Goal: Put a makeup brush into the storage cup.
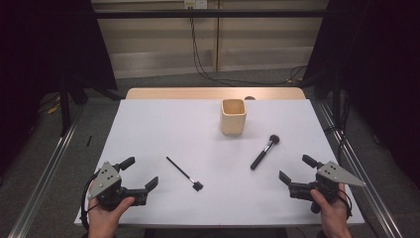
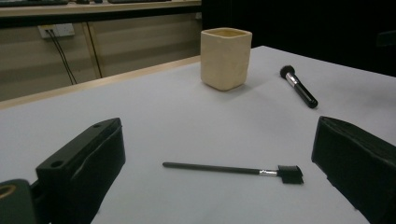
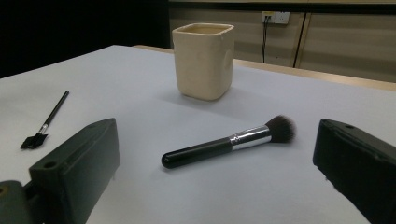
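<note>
A cream square cup (image 1: 233,116) stands upright on the far middle of the white table (image 1: 148,129). A thin black brush (image 1: 184,174) lies at the near centre, and a thick powder brush (image 1: 264,152) lies to its right. My left gripper (image 1: 139,172) is open and empty at the near left, apart from the thin brush. My right gripper (image 1: 297,169) is open and empty at the near right. In the left gripper view the left gripper (image 2: 219,186) frames the thin brush (image 2: 233,170), with the cup (image 2: 225,58) beyond. In the right gripper view the right gripper (image 3: 215,186) frames the powder brush (image 3: 229,142) and the cup (image 3: 203,60).
A wooden strip (image 1: 198,93) runs along the table's far edge. Metal rails (image 1: 44,173) lie on the floor on both sides. Cables (image 1: 203,64) hang from a wall socket behind the table. Dark stands (image 1: 64,99) flank the far corners.
</note>
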`<state>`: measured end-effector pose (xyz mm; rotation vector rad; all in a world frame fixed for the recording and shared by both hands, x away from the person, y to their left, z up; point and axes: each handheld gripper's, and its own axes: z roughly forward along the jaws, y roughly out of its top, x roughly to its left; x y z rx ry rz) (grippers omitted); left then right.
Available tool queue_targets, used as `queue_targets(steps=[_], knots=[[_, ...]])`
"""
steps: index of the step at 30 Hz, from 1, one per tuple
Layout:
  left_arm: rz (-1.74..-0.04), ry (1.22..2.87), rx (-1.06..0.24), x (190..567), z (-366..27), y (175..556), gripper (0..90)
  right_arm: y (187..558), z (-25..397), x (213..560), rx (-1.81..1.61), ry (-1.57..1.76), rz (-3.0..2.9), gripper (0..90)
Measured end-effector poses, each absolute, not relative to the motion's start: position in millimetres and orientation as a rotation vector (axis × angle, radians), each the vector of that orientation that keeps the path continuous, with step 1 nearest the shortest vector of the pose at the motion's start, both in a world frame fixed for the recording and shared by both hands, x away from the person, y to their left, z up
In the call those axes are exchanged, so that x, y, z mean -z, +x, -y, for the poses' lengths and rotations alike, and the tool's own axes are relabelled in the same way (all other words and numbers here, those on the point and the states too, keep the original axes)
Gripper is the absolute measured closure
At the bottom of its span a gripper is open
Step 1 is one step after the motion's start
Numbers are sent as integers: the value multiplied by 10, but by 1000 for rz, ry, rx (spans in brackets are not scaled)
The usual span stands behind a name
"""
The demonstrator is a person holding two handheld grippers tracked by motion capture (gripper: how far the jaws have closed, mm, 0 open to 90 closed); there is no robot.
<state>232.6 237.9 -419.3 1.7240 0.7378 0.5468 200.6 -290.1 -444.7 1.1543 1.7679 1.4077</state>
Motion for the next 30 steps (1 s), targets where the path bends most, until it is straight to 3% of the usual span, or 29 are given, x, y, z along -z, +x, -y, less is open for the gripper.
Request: queue_targets(steps=[30], knots=[[-689, 1752, -496, 4063, -2047, 2768, 36, 2028, 2868, 4446, -1423, 1142, -1798, 6]])
